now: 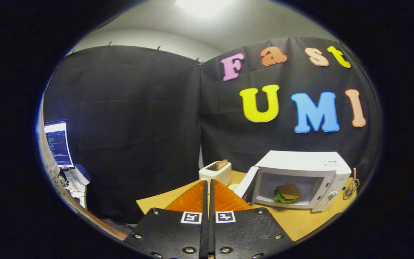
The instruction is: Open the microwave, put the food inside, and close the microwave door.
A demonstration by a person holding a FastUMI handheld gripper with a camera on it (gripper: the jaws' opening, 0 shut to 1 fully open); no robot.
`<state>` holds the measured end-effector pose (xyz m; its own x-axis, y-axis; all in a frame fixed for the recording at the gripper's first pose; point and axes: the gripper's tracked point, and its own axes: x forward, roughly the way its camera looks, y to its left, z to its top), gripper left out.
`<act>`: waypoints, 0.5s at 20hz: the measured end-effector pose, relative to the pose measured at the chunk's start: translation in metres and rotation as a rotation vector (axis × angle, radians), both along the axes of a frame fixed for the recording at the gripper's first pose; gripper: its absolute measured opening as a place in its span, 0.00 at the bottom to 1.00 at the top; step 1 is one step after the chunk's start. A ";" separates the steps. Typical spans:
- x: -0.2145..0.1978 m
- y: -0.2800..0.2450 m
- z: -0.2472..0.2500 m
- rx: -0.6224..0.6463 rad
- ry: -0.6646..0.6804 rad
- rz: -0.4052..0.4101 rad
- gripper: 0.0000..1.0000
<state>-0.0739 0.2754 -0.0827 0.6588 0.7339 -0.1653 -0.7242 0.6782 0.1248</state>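
1. The gripper (207,187) sits clenched with nothing in it, its two fingers pressed together with only a thin seam between them, well back from the microwave (300,180) and aimed at the table's (297,221) near corner.

2. The microwave stands on the table ahead and to the right of the fingers, its door (245,183) swung out on the side nearer the fingers and the cavity lit.

3. The food (287,194), which looks like a sandwich with a brown top and green leaf at its edge, already rests on the cavity floor, so the loading step appears done and closing the door seems to be what remains.

4. The door is likely a light, stiff panel on a hinge; its smooth face may be slippery, so a push with the closed fingertips near its free outer edge should serve better than any pinch.

5. The food looks soft and easily crushed, and is best left alone.

6. The oven itself looks light enough to slide on the table if the door is shoved hard.

7. A toaster (216,172) with a slice in its slot stands just beyond the fingertips, left of the door.
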 end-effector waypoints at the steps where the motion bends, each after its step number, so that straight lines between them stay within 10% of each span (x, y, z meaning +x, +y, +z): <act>1: -0.007 0.014 -0.011 -0.015 0.027 0.044 0.00; 10: -0.033 0.056 -0.115 -0.138 0.265 0.149 0.00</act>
<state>-0.1071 0.3313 -0.1974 0.4663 0.7779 -0.4212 -0.7714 0.5907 0.2367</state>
